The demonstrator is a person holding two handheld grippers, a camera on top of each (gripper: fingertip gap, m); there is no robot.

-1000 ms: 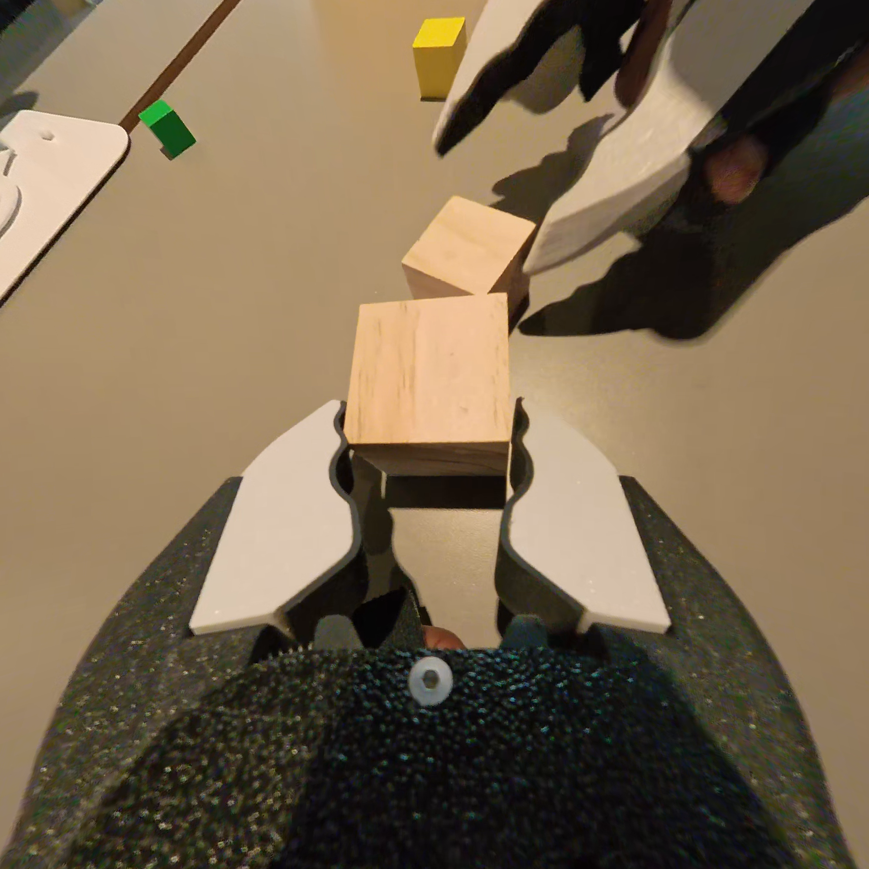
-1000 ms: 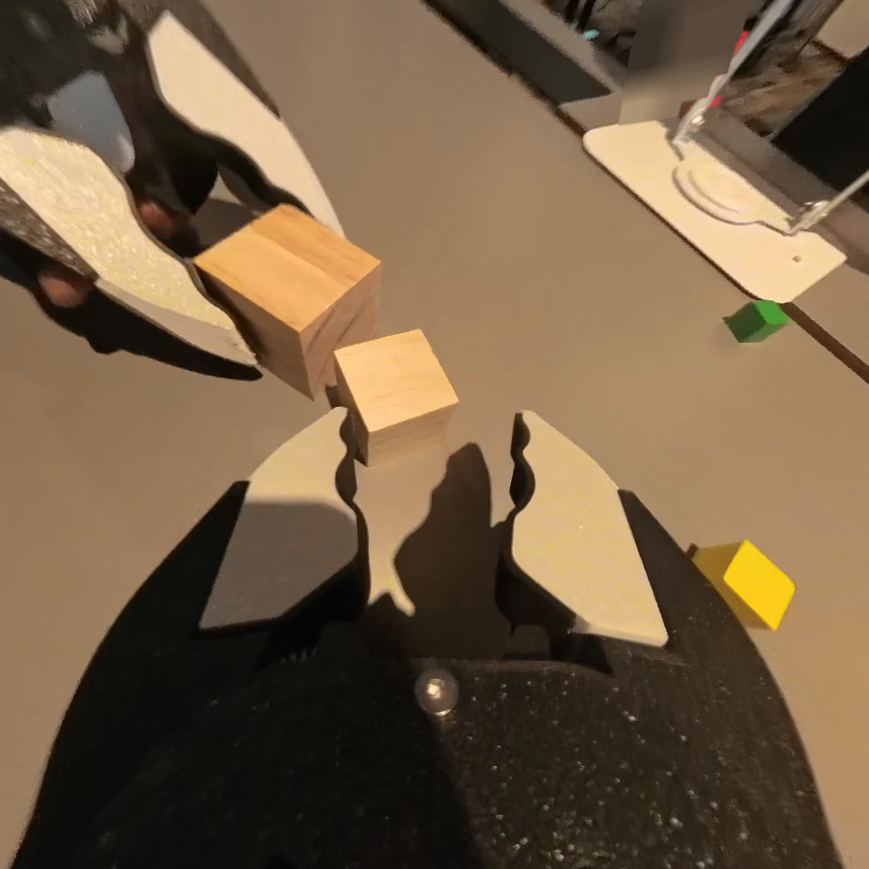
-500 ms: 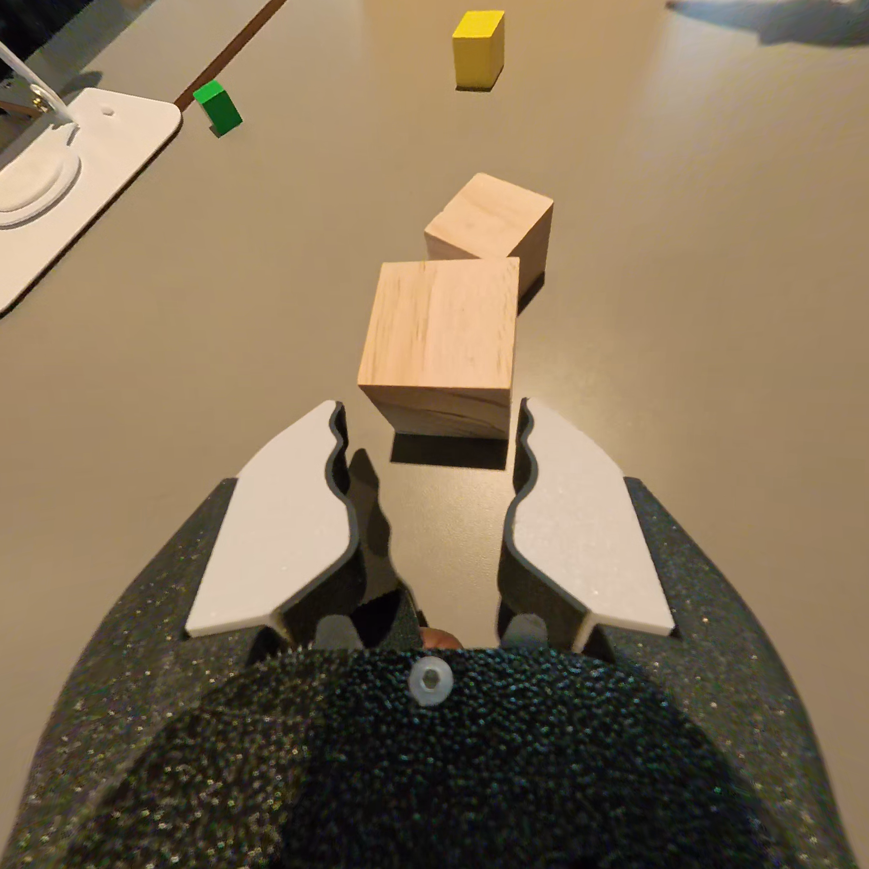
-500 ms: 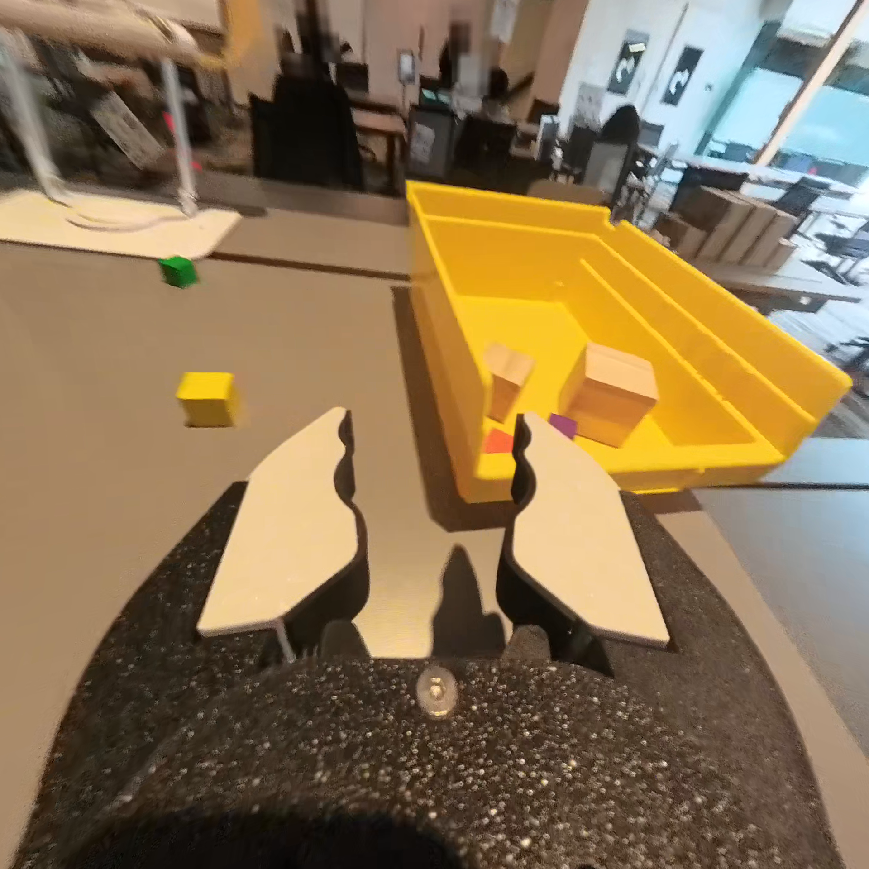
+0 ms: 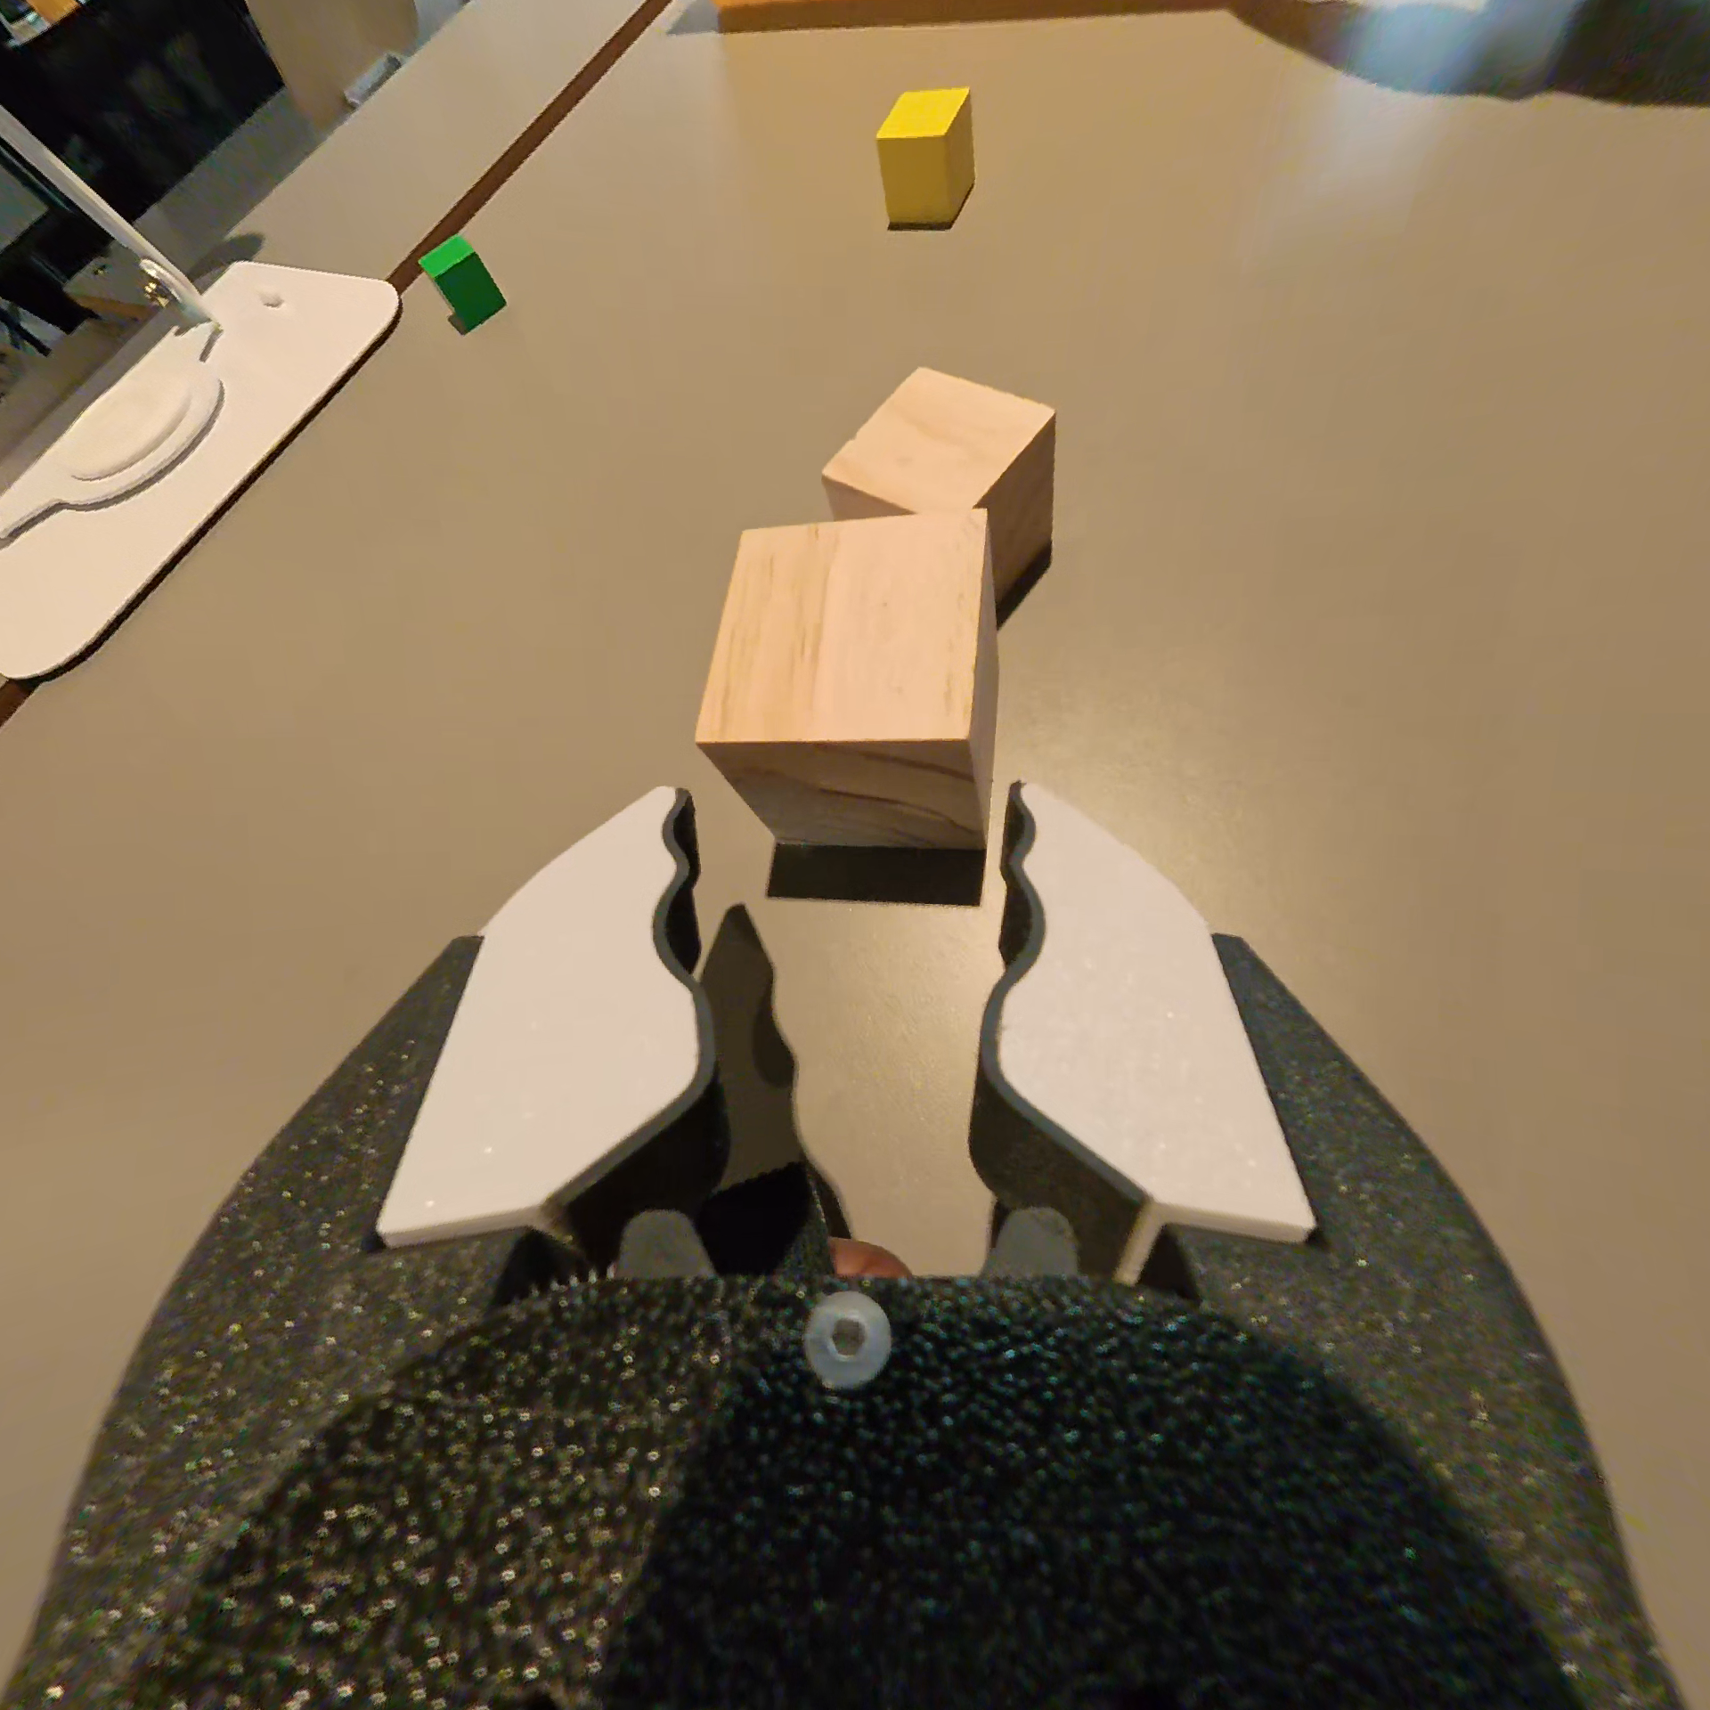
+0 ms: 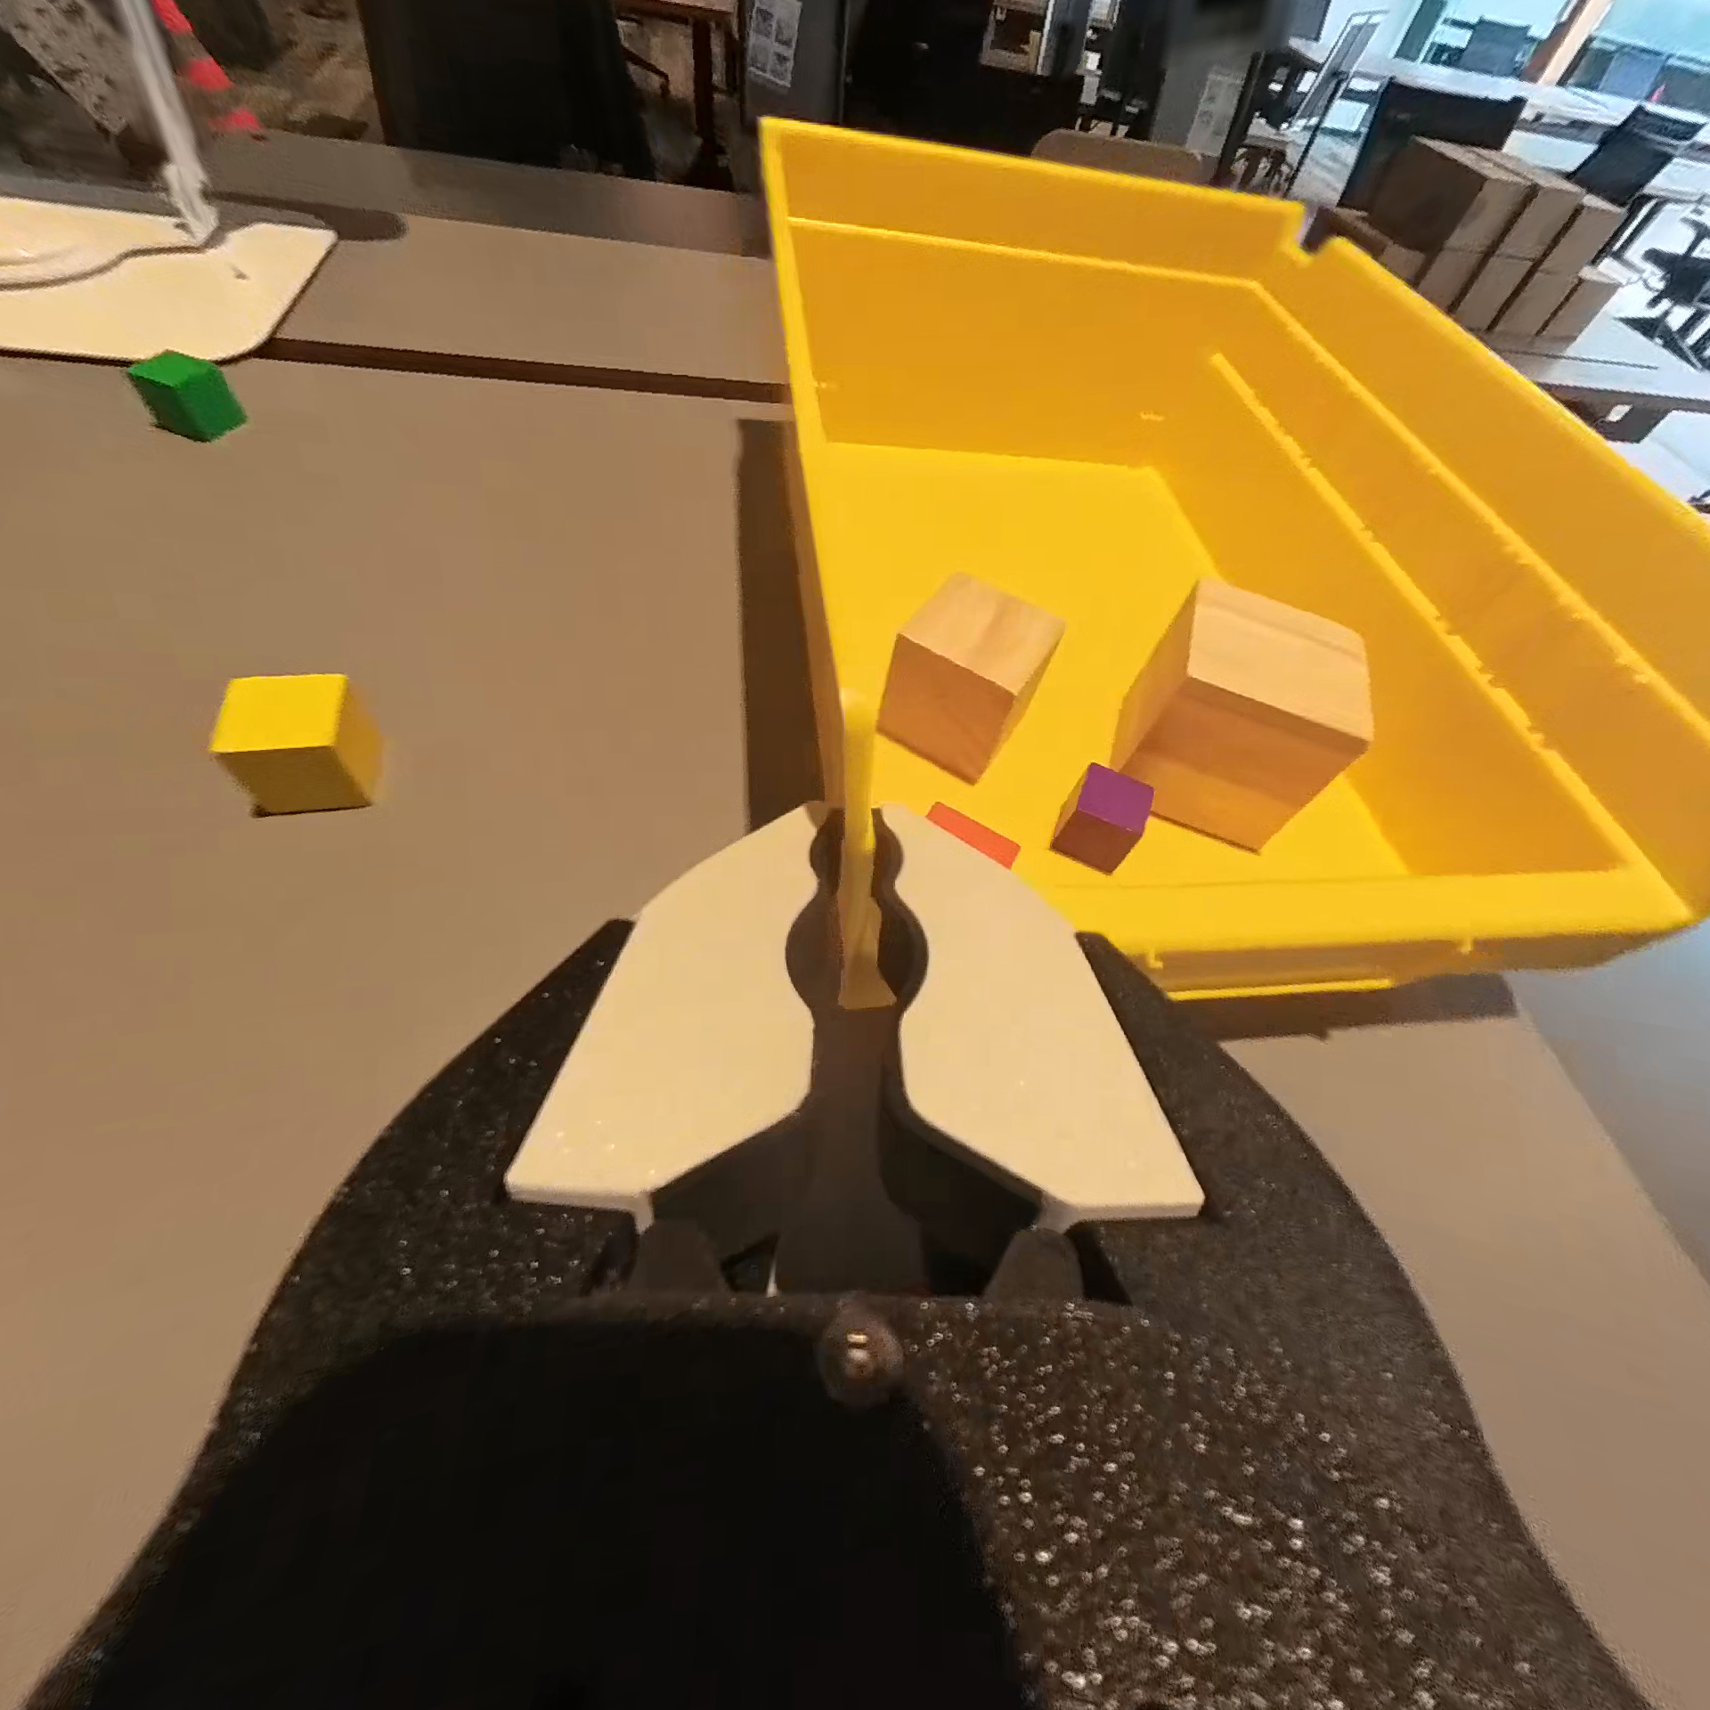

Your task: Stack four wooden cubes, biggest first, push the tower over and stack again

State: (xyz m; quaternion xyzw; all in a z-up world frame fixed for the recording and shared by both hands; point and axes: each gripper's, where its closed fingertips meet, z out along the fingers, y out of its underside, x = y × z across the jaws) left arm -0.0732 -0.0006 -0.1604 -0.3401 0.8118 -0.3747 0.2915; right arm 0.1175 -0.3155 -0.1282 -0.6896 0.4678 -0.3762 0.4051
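Big wooden cube [image 5: 847, 662] now sits free, left gripper [image 5: 847, 833] released, backed off toward 6 o'clock. Right gripper [image 6: 856, 856] now clamps yellow bin [image 6: 1480, 574] corner wall.

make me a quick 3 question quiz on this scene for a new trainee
1. True or false: the left gripper is shut on the big wooden cube.
2. What is the right gripper clamped on? A) the yellow cube B) the wall of the yellow bin C) the purple cube
3. How many plain wooden cubes lie inside the bin, going by the right wrist view?

Key:
1. False. Its jaws stand open, just short of the cube, which sits on the table.
2. B
3. Two: a smaller one and a larger one.
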